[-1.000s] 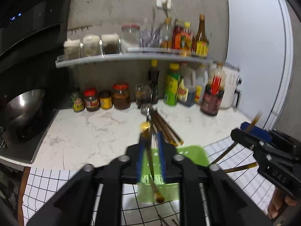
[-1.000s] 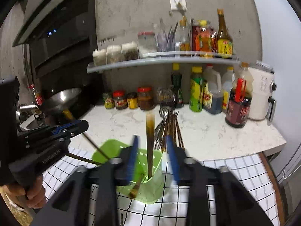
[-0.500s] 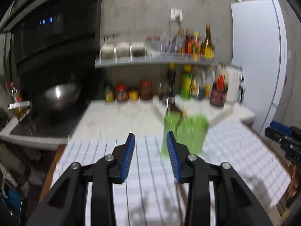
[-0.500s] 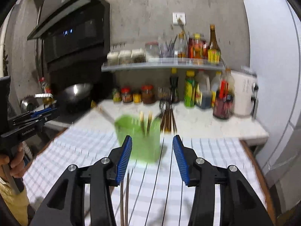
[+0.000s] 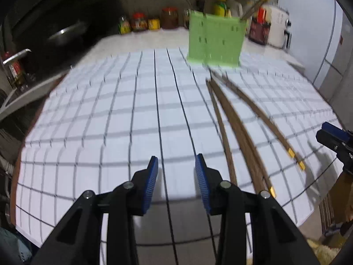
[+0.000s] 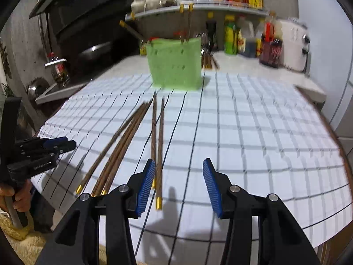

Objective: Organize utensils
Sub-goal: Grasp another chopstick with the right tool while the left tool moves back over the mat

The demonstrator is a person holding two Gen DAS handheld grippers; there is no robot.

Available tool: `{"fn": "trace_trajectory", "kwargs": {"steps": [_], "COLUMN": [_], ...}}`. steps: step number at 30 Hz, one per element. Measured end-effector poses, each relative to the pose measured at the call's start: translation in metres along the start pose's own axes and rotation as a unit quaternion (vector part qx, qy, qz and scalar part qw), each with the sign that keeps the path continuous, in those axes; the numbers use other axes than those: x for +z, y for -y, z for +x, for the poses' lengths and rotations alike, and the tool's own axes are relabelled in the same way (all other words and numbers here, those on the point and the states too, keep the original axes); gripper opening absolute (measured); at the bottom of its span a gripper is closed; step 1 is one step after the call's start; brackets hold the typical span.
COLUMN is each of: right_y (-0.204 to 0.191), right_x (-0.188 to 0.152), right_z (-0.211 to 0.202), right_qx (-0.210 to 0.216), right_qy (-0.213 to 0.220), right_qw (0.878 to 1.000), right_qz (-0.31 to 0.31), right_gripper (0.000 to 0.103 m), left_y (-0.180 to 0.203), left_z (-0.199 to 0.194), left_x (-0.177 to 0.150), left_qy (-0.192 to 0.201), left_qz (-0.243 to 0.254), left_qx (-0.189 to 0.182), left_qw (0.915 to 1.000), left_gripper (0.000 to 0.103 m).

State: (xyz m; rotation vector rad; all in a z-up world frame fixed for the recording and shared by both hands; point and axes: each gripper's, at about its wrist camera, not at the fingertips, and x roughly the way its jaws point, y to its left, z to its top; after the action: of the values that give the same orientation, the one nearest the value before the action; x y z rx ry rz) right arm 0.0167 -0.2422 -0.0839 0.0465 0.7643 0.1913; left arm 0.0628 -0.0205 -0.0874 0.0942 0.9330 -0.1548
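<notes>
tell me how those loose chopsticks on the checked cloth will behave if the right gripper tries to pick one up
The chopsticks look thin, straight and rigid, so probably stiff and light. They lie flat on the checked cloth, so the open right gripper may struggle to get under one. Several lie bunched together, so a neighbour may get nudged or roll aside.

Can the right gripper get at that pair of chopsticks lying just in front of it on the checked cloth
Probably yes. The right gripper is open and empty, and the two chopsticks lie flat on the checked cloth just by its left finger, with nothing over them.
</notes>
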Motion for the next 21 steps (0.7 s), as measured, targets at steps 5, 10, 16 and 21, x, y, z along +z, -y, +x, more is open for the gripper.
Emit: {"fn": "trace_trajectory", "kwargs": {"steps": [5,10,16,21], "right_y": [-0.009,-0.013,-0.016,-0.018], "right_x": [-0.004,0.003,0.012,0.015], "right_z": [0.023,0.035,0.050,0.059], "right_qx": [0.016,0.027,0.035,0.029], "right_qy": [-0.035,-0.046,-0.064,-0.075], "right_qw": [0.999,0.999,0.997,0.997], "right_qz": [-0.007,-0.008,-0.005,-0.014], "right_gripper": [0.021,0.011,0.011,0.011], "left_y": [0.005,0.008,0.005,0.001], "left_z": [0.010,0.014,0.021,0.022], "left_x": [-0.002,0.002,0.005,0.008], "left_qy": [-0.028,-0.027,-0.028,-0.028], "left_qz": [0.002,0.010,0.003,-0.001], "left_qx": [-0.008,-0.013,-0.029,-0.037], "left_qw": [0.9996,0.9995,0.9992,0.9989], "left_gripper": [0.035,0.035,0.035,0.035]}}
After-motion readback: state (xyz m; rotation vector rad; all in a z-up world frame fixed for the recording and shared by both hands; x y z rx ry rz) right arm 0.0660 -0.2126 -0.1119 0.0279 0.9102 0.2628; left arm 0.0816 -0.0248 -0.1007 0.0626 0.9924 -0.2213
